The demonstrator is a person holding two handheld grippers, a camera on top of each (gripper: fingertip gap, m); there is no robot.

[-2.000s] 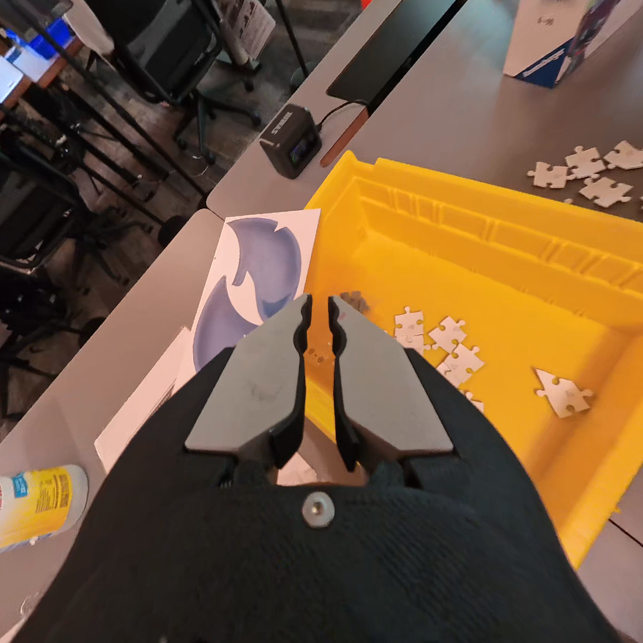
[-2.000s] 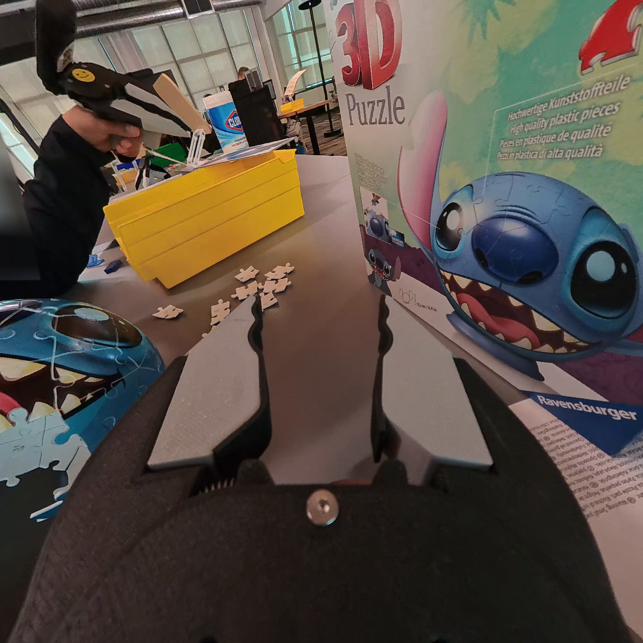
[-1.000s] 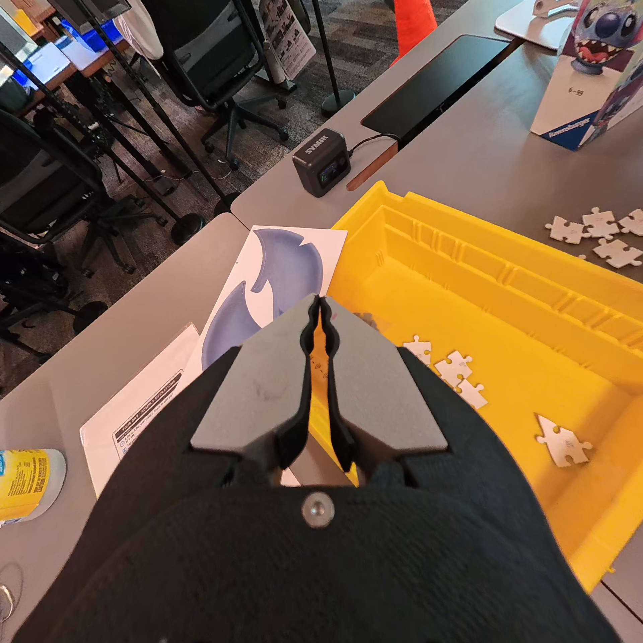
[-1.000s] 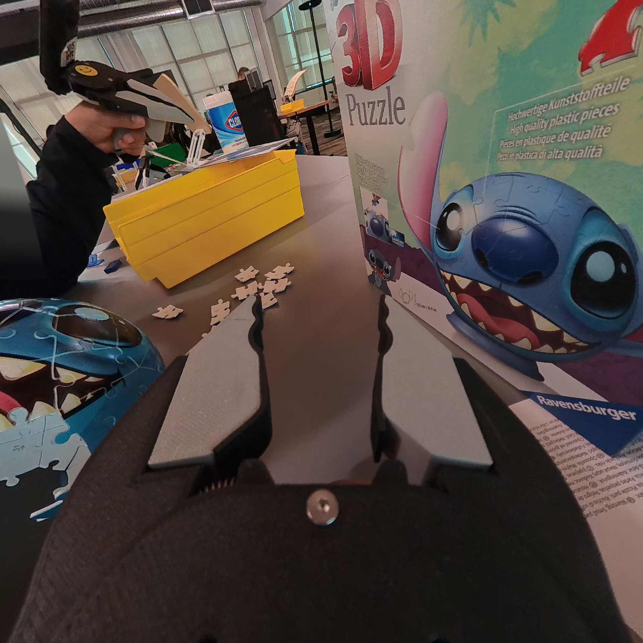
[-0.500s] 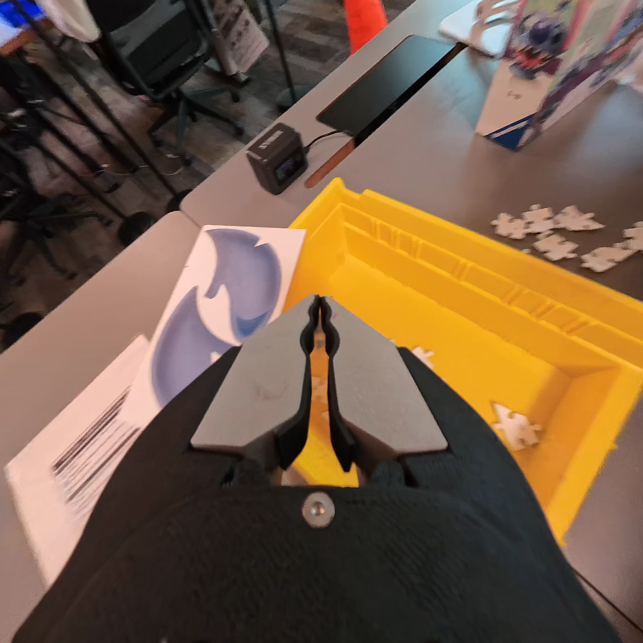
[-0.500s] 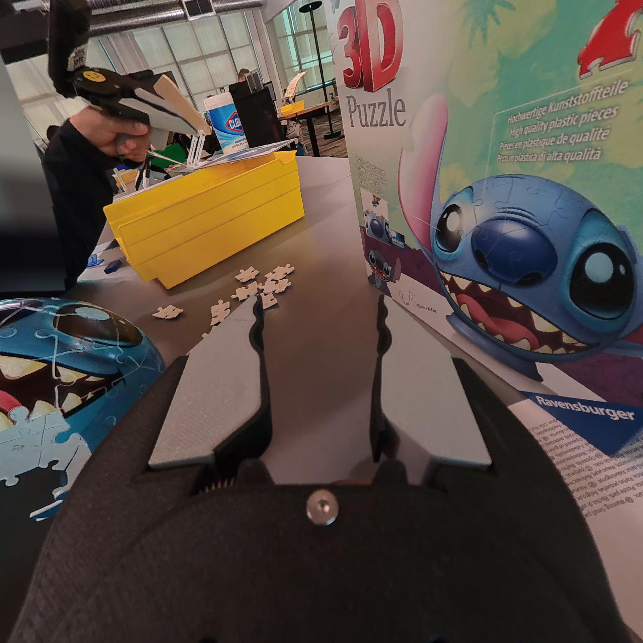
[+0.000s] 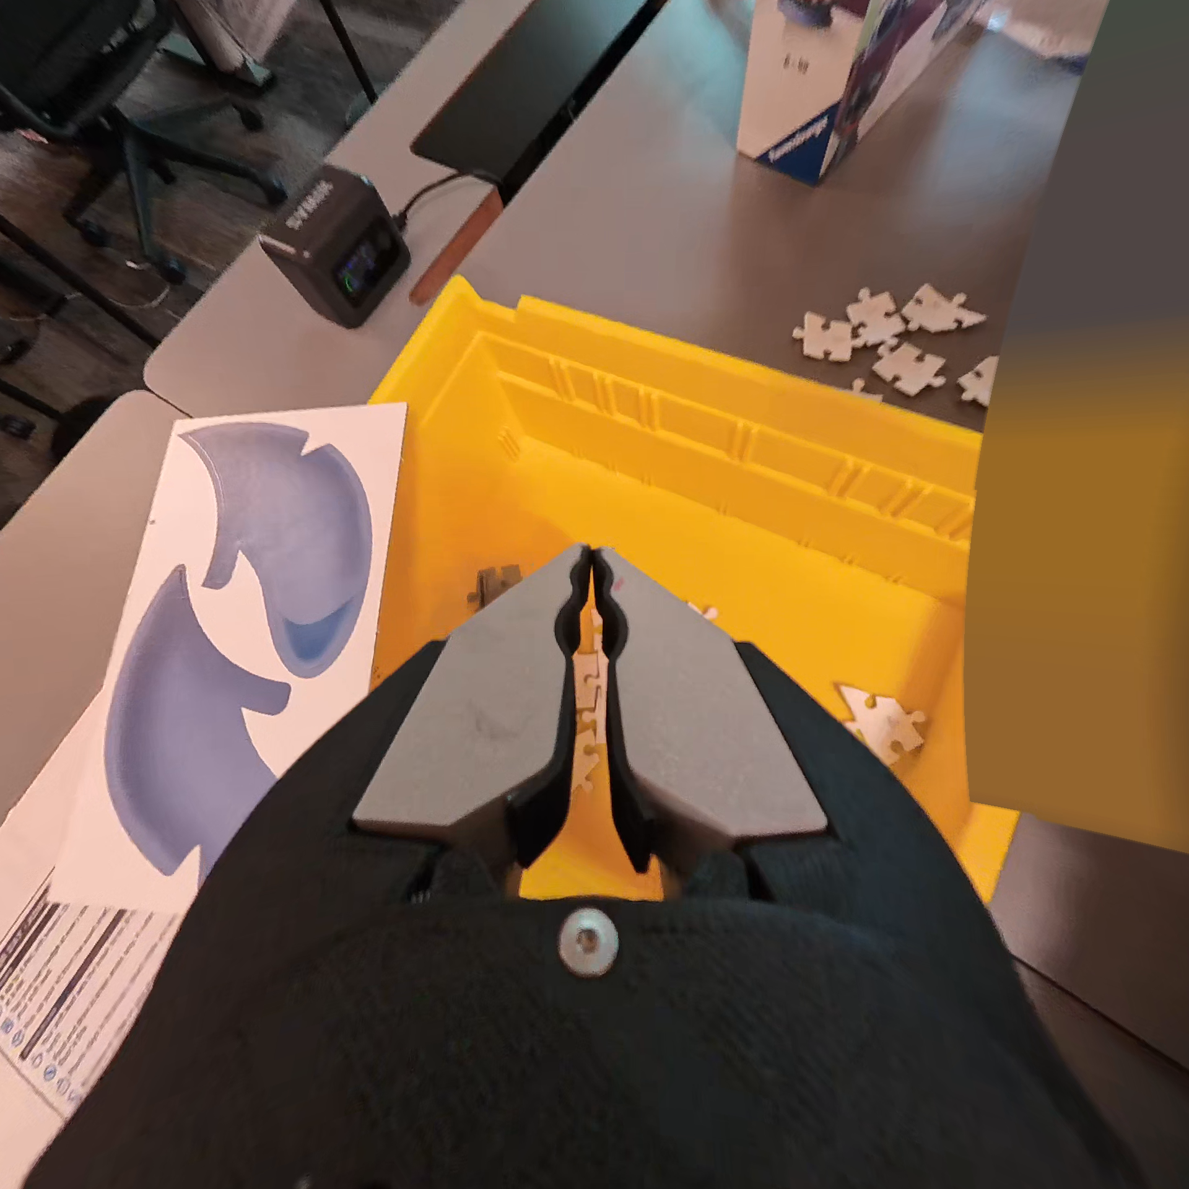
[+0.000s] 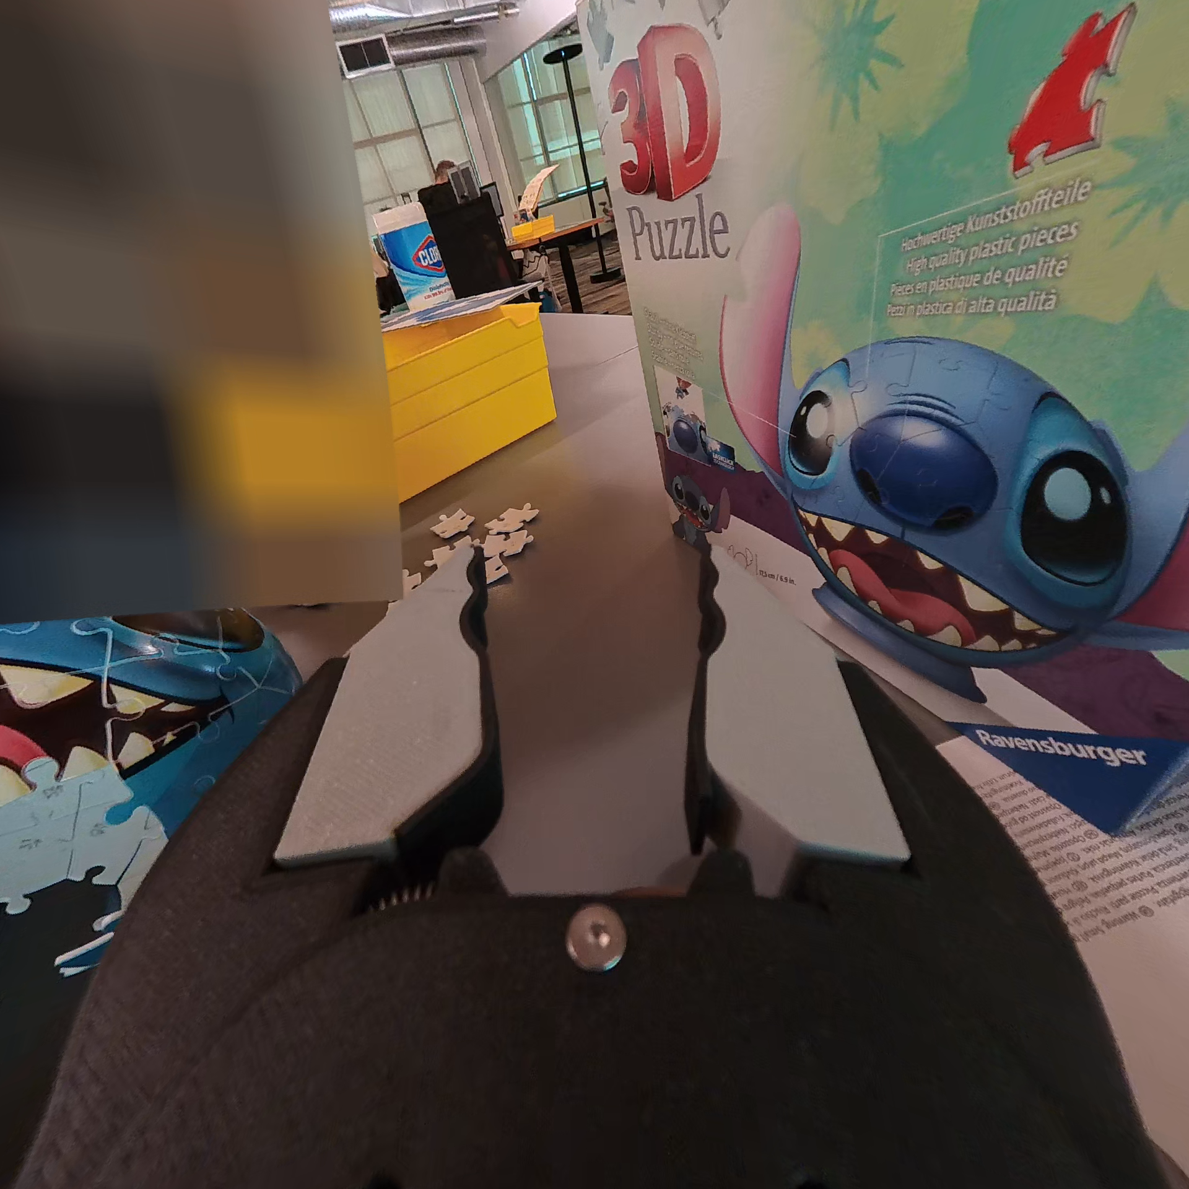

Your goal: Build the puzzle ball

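The left tongs [image 7: 592,558], closed and empty, hovered above the pieces [image 7: 884,720] in the yellow bin [image 7: 708,412], while the open right tongs [image 8: 592,566] waited beside the ball [image 8: 129,695].

Print on puzzle box [image 8: 901,322], wipes canister [image 8: 412,264].

The grey surface [image 7: 675,212] stands over a dark patterned floor [image 7: 58,193]. Black office chairs on castor bases [image 7: 148,129] stand beside it. Tall glazed windows [image 8: 412,148] line the far wall. Exposed ducting [image 8: 424,55] runs along the ceiling. A floor lamp [image 8: 576,122] stands near distant desks [image 8: 560,231].
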